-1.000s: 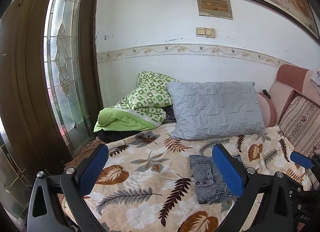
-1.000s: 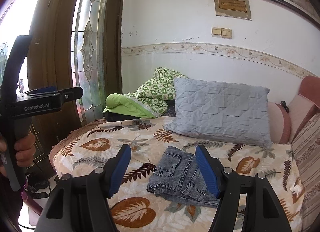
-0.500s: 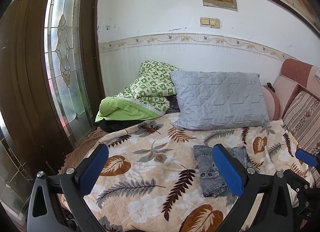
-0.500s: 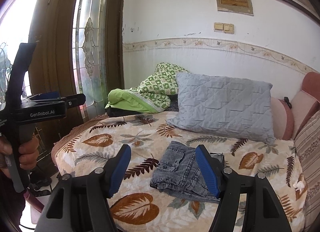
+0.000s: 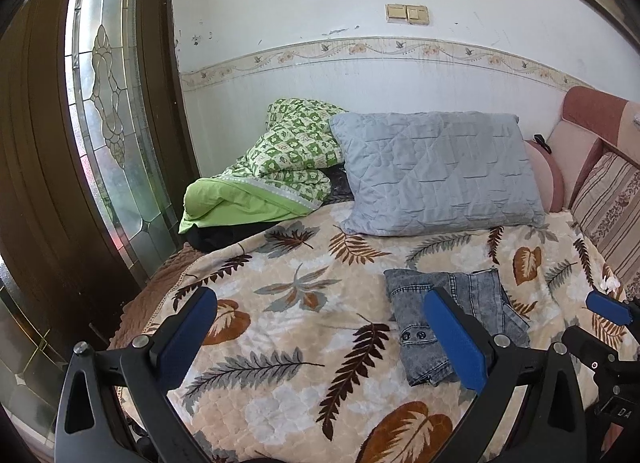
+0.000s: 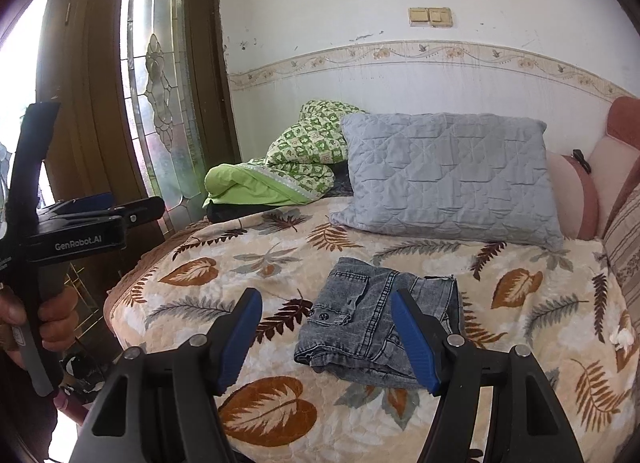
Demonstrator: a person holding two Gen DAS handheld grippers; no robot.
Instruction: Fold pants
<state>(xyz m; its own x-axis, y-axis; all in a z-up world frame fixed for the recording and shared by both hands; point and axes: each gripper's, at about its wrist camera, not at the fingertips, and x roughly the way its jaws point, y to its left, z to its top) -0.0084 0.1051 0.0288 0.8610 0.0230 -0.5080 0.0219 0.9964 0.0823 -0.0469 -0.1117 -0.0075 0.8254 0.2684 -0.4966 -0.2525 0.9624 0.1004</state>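
Grey denim pants [image 5: 448, 311] lie folded into a small bundle on the leaf-print bedspread [image 5: 304, 303]; they also show in the right wrist view [image 6: 372, 323]. My left gripper [image 5: 320, 327] is open and empty, held above the bed, with the pants behind its right finger. My right gripper [image 6: 326, 331] is open and empty, held back from the bundle near the bed's front edge. The left gripper's body [image 6: 72, 231] shows at the left of the right wrist view, held in a hand.
A grey quilted pillow [image 5: 436, 175] and a green patterned blanket [image 5: 280, 175] lie at the back of the bed by the wall. A striped cushion [image 5: 608, 203] stands at the right. A wooden door with stained glass [image 5: 108, 123] is at the left.
Both grippers have drawn back and up from the bed, both still open. The folded pants lie where they were.
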